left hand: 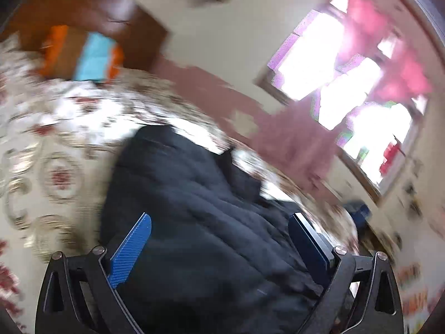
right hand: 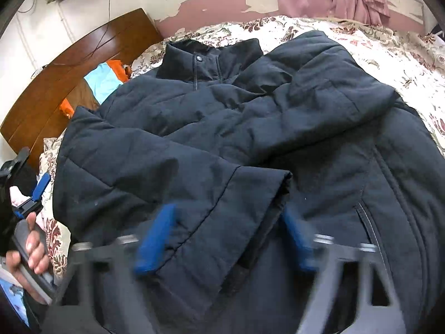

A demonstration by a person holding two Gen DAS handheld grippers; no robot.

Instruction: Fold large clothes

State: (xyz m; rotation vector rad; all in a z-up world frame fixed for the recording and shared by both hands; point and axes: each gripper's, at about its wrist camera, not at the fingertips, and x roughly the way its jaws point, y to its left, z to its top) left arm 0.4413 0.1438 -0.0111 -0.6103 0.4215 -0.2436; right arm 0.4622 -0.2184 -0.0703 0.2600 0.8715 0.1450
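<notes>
Straddling the cuff (right hand: 250, 194) at the bottom centre of the right view, the right tongs (right hand: 225, 239) stand half-narrowed, their blurred pads beside the fabric; I cannot tell if they pinch it. The sleeve runs from there up-left across the jacket (right hand: 250, 105), which lies collar-far on the bed (right hand: 389, 53). At lower left, the left tongs (left hand: 219, 239) gape wide over dark fabric, holding nothing. The right looks nearer the cuff.
</notes>
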